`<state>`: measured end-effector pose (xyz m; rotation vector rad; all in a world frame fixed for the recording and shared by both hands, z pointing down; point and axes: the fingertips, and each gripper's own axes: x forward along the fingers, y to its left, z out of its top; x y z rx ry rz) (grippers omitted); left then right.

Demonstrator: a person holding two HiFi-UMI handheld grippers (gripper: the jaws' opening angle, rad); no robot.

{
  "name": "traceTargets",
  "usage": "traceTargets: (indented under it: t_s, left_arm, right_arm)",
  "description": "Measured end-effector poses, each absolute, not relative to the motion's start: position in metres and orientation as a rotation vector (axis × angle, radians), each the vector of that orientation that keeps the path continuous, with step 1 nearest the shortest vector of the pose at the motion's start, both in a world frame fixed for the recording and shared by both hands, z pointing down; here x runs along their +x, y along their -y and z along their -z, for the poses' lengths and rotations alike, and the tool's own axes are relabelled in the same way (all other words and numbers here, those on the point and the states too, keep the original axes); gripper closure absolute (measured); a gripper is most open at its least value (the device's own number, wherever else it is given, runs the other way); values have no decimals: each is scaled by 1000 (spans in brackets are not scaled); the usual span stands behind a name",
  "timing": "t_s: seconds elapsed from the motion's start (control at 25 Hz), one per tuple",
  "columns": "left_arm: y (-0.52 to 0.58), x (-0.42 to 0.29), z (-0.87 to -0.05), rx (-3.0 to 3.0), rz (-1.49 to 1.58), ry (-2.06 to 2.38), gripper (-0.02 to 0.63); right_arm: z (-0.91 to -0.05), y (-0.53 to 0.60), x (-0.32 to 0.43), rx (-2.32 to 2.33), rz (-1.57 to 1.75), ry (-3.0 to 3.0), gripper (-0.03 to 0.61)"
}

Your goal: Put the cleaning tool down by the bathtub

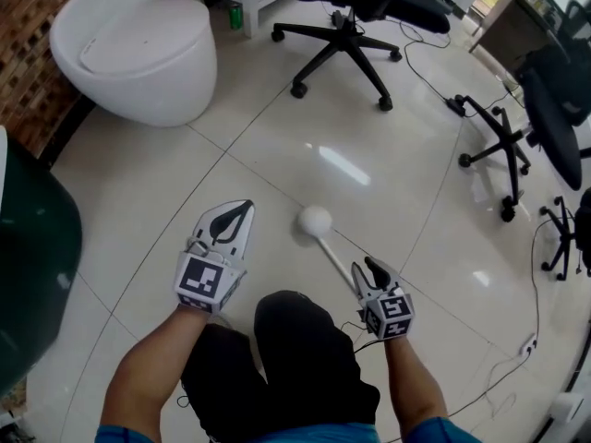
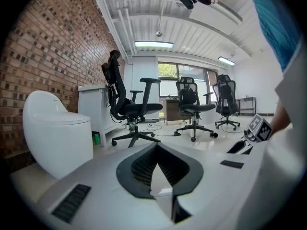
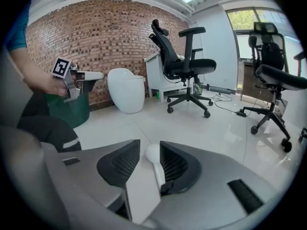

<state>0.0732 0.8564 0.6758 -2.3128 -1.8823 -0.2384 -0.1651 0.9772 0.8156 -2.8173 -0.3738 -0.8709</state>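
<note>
Carrying step. Head view: right tongs [image 1: 371,268], lower centre, clamp the handle of the cleaning tool [image 1: 316,221], its white ball head above the floor [image 1: 277,137]; left tongs [image 1: 238,212] closed, empty; dark green bathtub [image 1: 32,247] at left edge. Left gripper view: jaws together, nothing between. Right gripper view: jaws pinch the tool's handle. Next move likely needs a leftward carry, then lowering beside the bathtub.

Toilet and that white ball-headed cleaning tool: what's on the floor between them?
Nothing: in the head view, only bare tiled floor lies between the toilet and the cleaning tool, whose handle the right gripper holds.
</note>
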Motion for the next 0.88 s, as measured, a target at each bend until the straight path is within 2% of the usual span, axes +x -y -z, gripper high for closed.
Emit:
traceTargets:
  t_s: [0.24,0.88]
  left_arm:
    - [-900,67,-689,-2260,223,1879,617]
    - [-925,38,-757,-2062,311,1915,617]
  right_arm:
    - [-884,-983,-166,-2790,967,334,420]
    - [-1041,-990,-187,-2619,1451,199,420]
